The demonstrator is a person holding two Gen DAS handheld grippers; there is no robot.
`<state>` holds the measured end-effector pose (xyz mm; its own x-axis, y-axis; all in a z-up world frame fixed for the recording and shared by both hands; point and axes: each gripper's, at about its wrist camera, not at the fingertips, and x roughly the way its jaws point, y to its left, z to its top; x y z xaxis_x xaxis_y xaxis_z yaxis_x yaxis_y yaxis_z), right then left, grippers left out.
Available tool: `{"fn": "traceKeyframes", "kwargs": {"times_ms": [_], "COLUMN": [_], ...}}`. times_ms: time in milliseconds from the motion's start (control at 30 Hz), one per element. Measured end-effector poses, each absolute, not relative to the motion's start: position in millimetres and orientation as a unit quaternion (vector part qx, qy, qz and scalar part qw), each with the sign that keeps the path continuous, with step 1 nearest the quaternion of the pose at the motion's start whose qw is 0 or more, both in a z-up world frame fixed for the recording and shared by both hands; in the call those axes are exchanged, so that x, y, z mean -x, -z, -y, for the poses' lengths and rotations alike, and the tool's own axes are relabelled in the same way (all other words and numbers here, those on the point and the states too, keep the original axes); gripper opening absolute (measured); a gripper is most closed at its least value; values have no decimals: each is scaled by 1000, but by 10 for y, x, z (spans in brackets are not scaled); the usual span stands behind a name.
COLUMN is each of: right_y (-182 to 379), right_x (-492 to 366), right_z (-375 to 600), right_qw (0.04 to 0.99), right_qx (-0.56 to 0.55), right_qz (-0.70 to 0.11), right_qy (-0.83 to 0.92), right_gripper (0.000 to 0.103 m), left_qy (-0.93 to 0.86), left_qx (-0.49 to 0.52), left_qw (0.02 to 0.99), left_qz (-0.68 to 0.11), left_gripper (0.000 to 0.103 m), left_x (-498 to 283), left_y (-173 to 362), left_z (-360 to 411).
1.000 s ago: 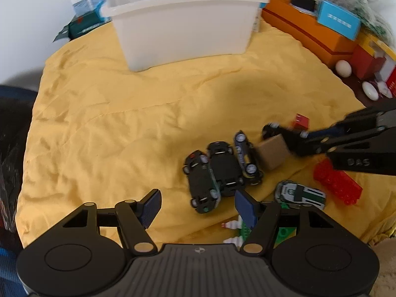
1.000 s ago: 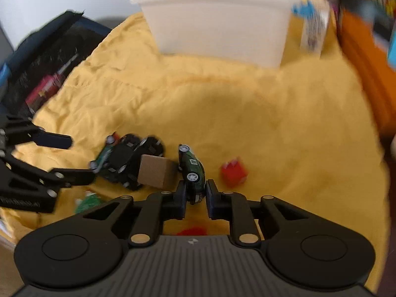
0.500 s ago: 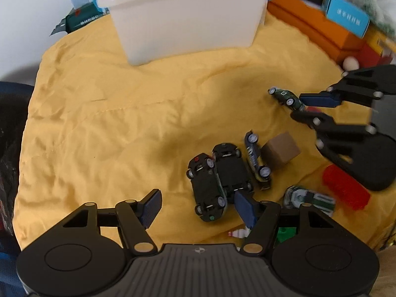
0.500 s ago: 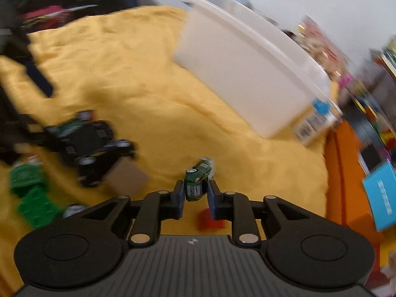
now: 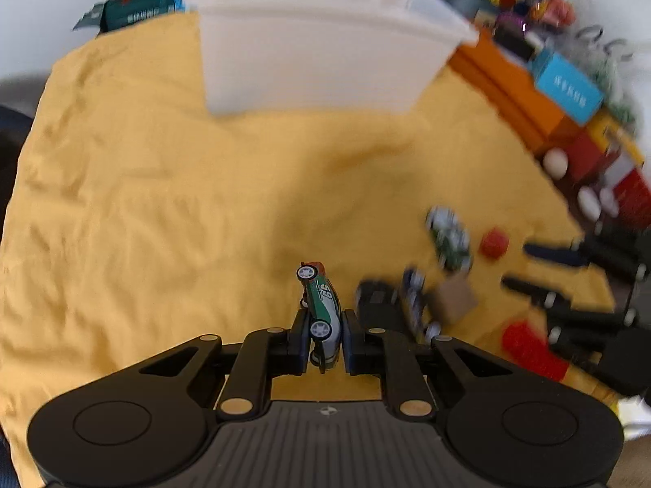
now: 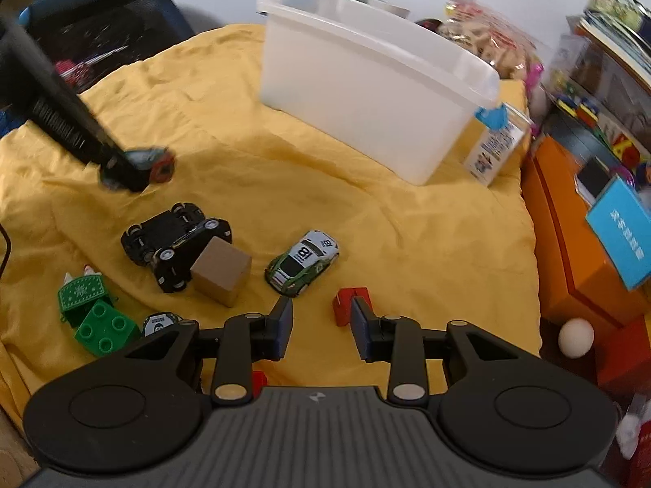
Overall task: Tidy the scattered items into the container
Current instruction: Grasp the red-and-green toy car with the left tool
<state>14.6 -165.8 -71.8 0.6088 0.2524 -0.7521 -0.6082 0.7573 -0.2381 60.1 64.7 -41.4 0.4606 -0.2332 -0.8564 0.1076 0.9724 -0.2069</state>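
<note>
The white bin (image 6: 378,93) is being used as the landmark here, sitting at the far end of the yellow cloth (image 6: 325,187). A blue box (image 6: 622,236) off to its right is showing white print, too blurry to be read. In front of the bin, two black cars (image 6: 175,240) are being propped against a brown cube (image 6: 221,270). Just right of that, a green-white car (image 6: 303,262) numbered "18" is lying loose, and the right gripper (image 6: 321,325) is being held spread apart just short of it, nothing between its pads. A green car marked "59" (image 5: 321,309) is being pinched on its side by the left gripper (image 5: 323,341), well short of the bin.
</note>
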Motion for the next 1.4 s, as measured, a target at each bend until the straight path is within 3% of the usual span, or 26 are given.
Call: {"fn": "traceKeyframes", "kwargs": {"times_ms": [200, 367, 433, 633, 767, 867, 967, 1067, 1400], "right_y": [713, 717, 702, 736, 726, 715, 696, 695, 722], "right_x": [-151, -152, -139, -184, -245, -299, -321, -306, -238], "right_z": [1661, 1638, 1637, 1644, 1621, 1602, 1639, 1718, 1875], "right_qw": [868, 868, 870, 868, 870, 872, 876, 878, 880], "right_qx": [231, 227, 227, 225, 218, 213, 210, 201, 189], "right_qz": [-370, -376, -371, -379, -380, -381, -379, -382, -391], "right_qy": [-236, -232, -232, -227, -227, -222, -214, -208, -191], "right_gripper": [36, 41, 45, 46, 47, 47, 47, 49, 52], "left_qy": [139, 149, 133, 71, 83, 117, 138, 154, 166], "left_qx": [135, 170, 152, 101, 61, -6, -34, -49, -105], "left_qw": [864, 850, 847, 856, 872, 876, 866, 850, 843], "left_qz": [-465, -476, -491, -501, -479, -468, -480, -502, -501], "left_gripper": [19, 19, 19, 23, 41, 42, 41, 31, 32], "left_x": [-1060, -1435, -1459, -1334, -1187, -1148, -1164, -1157, -1143], "left_y": [250, 497, 613, 667, 465, 401, 461, 562, 611], "left_z": [-587, -468, -460, -616, -497, -184, 54, 199, 421]}}
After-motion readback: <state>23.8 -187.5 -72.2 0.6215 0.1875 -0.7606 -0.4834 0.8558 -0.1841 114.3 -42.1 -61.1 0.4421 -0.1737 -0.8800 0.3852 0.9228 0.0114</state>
